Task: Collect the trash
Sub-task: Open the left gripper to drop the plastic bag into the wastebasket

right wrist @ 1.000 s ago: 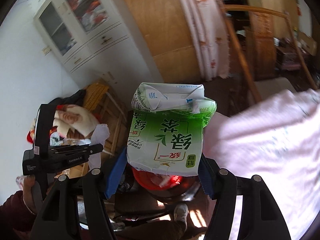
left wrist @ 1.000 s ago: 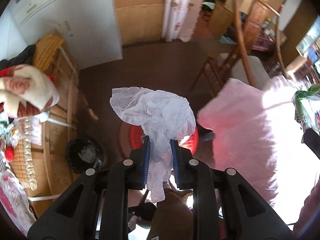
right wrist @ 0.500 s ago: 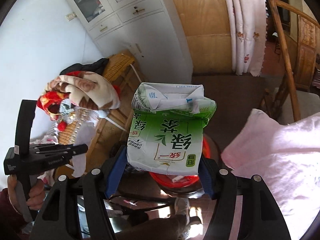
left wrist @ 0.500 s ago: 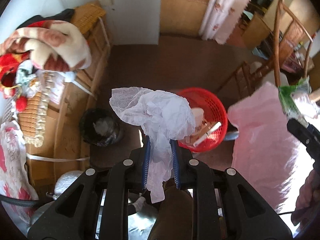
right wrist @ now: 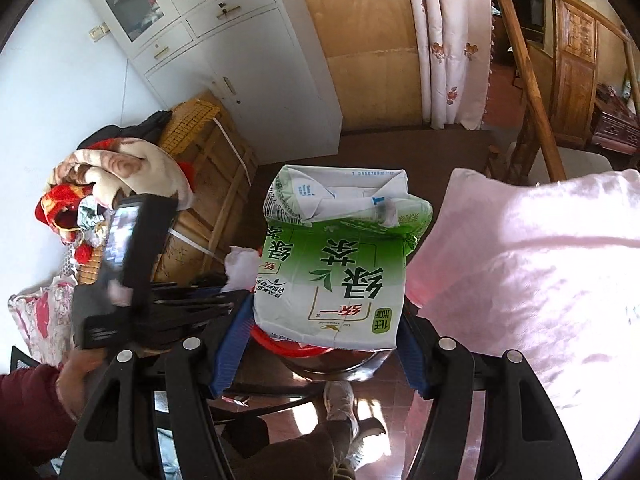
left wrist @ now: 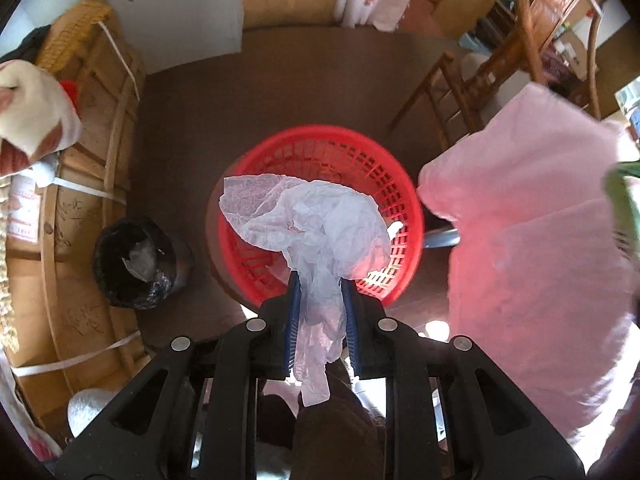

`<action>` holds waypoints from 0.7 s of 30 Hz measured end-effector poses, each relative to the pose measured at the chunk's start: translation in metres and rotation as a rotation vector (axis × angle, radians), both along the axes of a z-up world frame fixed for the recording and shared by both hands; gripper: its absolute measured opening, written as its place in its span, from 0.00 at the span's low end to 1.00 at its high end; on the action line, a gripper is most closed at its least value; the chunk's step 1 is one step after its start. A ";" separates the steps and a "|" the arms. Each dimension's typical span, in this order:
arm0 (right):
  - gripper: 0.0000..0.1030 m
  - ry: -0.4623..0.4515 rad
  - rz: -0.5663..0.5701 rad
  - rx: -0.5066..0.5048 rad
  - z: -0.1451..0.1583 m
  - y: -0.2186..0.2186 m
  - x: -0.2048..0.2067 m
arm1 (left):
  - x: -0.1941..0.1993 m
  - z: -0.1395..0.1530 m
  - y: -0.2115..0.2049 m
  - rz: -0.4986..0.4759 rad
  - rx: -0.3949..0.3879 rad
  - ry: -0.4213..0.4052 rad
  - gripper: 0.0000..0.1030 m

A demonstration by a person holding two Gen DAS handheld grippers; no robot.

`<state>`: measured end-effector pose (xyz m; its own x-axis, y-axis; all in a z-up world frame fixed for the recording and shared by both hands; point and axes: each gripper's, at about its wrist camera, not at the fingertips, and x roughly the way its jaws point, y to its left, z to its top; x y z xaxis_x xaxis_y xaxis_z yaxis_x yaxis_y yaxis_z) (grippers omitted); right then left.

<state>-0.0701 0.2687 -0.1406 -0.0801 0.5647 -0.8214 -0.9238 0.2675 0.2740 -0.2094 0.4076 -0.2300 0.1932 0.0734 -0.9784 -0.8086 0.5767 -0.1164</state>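
Above the red basket (left wrist: 316,216), left tongs (left wrist: 320,312) pinch crumpled tissue (left wrist: 308,224); right tongs (right wrist: 324,340) clamp a green carton (right wrist: 340,260).

Crumpled white tissue (left wrist: 316,224) above red basket (left wrist: 404,200); green-white carton (right wrist: 336,264) upside-down.

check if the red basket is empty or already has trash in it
Not empty: the red basket has a few pale scraps at its bottom, mostly hidden behind the crumpled tissue.

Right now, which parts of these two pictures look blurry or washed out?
Left wrist view: the pink cloth glows overexposed, and the green carton at the right edge is smeared. Right wrist view: the left hand-held gripper is motion-blurred; the carton is sharp.
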 end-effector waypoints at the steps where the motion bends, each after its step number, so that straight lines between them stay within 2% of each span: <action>1: 0.64 -0.004 0.003 -0.004 -0.003 0.000 0.000 | 0.002 -0.007 0.001 -0.001 -0.010 0.002 0.22; 9: 0.64 0.012 0.013 -0.041 -0.020 0.007 -0.002 | 0.012 -0.058 0.016 0.006 -0.063 0.040 0.22; 12: 0.64 0.012 0.016 -0.048 -0.022 0.006 -0.002 | 0.014 -0.065 0.019 0.018 -0.082 0.031 0.31; 17: 0.64 0.019 0.011 -0.059 -0.025 0.004 -0.002 | 0.014 -0.061 0.023 0.059 -0.098 0.012 0.55; 21: 0.64 0.018 0.016 -0.057 -0.024 0.003 -0.005 | 0.011 -0.050 0.021 0.061 -0.085 0.003 0.56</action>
